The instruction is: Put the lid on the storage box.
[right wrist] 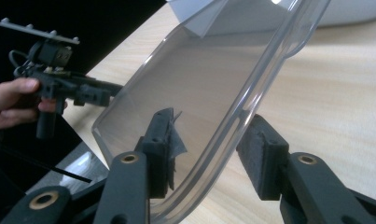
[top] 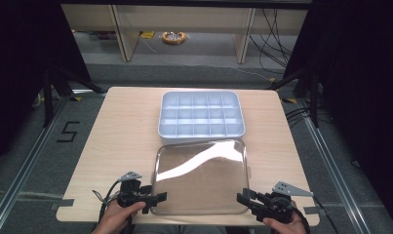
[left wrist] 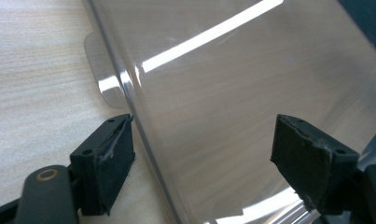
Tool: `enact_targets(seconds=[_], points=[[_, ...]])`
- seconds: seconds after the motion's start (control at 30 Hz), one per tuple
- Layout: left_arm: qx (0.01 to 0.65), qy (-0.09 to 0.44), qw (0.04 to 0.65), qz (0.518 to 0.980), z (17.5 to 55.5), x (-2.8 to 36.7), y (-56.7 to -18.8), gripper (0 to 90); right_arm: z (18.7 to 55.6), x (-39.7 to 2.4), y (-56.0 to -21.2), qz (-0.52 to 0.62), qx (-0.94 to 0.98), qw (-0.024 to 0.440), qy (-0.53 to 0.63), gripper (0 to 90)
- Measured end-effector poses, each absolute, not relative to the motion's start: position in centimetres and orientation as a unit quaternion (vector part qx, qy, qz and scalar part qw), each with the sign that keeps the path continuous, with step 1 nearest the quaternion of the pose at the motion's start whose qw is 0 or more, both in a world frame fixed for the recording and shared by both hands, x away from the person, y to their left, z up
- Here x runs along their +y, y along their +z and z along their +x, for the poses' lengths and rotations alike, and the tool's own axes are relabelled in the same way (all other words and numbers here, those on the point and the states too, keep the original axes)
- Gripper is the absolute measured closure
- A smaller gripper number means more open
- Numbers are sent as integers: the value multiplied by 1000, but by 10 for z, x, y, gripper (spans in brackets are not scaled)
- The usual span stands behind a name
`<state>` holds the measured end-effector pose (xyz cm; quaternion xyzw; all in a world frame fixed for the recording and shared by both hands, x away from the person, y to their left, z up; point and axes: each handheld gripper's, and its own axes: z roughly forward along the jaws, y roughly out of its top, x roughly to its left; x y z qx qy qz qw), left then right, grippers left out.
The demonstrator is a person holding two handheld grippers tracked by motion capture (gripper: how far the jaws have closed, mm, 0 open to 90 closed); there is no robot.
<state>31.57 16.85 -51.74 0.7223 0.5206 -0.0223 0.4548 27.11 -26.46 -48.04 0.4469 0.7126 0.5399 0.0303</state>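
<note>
Now we see a light wooden table [top: 121, 131] from the high view, with a clear plastic lid [top: 200, 178] lying on its near half and a pale blue-grey compartment tray [top: 201, 115] just beyond it at 12 o'clock, their edges close together. The tray's small square cells look empty.

At about 7 o'clock from the lid, our left gripper [top: 157, 197] sits in the left hand [top: 117, 218], pointing toward 3 o'clock at the lid's near left corner. In the left gripper view its jaws stand wide apart: one black pad rests over bare table just beside the lid's rim, the other over the clear sheet, so the rim runs between them without being pinched. The lid's small side tab [left wrist: 101, 74] shows at 11 o'clock in that view.

At about 5 o'clock from the lid, our right gripper [top: 244, 197], in the right hand [top: 284, 225], points toward 9 o'clock at the near right corner. In the right gripper view its jaws are partly open and straddle the lid's curved corner rim, one pad inside and one outside; we cannot tell whether either pad touches the plastic. The left gripper and hand show at 10 o'clock there.
</note>
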Motion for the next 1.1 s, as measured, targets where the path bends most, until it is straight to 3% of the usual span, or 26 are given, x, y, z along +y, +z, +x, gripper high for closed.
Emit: enact_targets(seconds=[0.33,0.6,0.77,1.03,1.1], points=[[517,-42,466,717,319,172,-520,260,266,-261,-477,409,736,49,537,589],[525,-35,471,708,317,179,-522,460,270,-268,-487,460,743,55,482,607],[508,-6,468,723,313,179,-515,484,272,-266,-493,459,754,75,464,619],[491,18,467,735,307,177,-508,506,270,-265,-494,496,733,36,464,634],[482,30,467,741,305,176,-505,518,271,-265,-494,483,742,60,460,639]])
